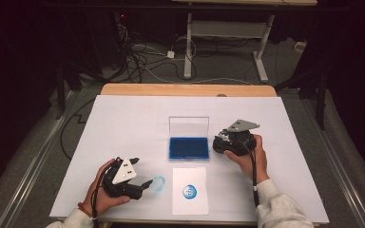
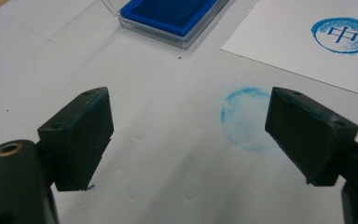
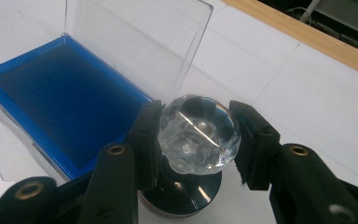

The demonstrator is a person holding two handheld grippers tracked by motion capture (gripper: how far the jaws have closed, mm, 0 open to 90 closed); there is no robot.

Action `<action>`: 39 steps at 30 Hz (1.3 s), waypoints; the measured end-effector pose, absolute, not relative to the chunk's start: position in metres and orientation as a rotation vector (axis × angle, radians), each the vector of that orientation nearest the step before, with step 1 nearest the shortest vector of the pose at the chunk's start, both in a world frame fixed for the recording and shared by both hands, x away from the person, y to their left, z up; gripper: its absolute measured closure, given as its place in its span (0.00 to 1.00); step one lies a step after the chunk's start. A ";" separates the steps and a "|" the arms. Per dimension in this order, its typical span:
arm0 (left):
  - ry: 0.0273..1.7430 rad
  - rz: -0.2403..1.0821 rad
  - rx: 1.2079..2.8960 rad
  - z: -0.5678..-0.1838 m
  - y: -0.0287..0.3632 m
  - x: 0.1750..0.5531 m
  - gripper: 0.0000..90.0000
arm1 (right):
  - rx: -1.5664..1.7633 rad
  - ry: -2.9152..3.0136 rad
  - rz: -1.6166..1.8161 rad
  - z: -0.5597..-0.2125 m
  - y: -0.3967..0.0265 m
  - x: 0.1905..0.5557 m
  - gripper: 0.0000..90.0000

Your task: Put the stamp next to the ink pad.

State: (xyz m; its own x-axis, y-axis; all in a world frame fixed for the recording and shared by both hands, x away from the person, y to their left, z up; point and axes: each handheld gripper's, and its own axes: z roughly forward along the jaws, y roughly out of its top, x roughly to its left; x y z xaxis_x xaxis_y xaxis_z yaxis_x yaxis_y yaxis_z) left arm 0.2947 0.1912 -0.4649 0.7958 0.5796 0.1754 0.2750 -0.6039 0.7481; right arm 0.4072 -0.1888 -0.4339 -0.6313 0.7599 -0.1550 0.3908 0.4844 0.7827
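Observation:
A stamp with a clear faceted knob and a dark round base is held upright in my right gripper, whose jaws are shut on the knob. It stands just right of the open blue ink pad, low over the table. In the high view the right gripper points left at the pad. A white paper at the front bears a round blue print. My left gripper lies at the front left, open and holding nothing, astride a faint blue ring smudge on the table.
The ink pad's clear lid stands upright behind the pad. The white table cover ends at a wooden back edge. Beyond it are floor cables and a desk frame.

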 end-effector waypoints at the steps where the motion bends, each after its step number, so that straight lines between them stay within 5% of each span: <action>1: 0.627 0.526 2.238 -0.465 0.191 0.295 0.17 | 0.943 2.251 0.998 -0.435 -0.188 0.407 0.63; 39: 0.635 0.510 2.247 -0.465 0.191 0.295 0.17 | 0.925 2.295 0.981 -0.447 -0.188 0.407 0.63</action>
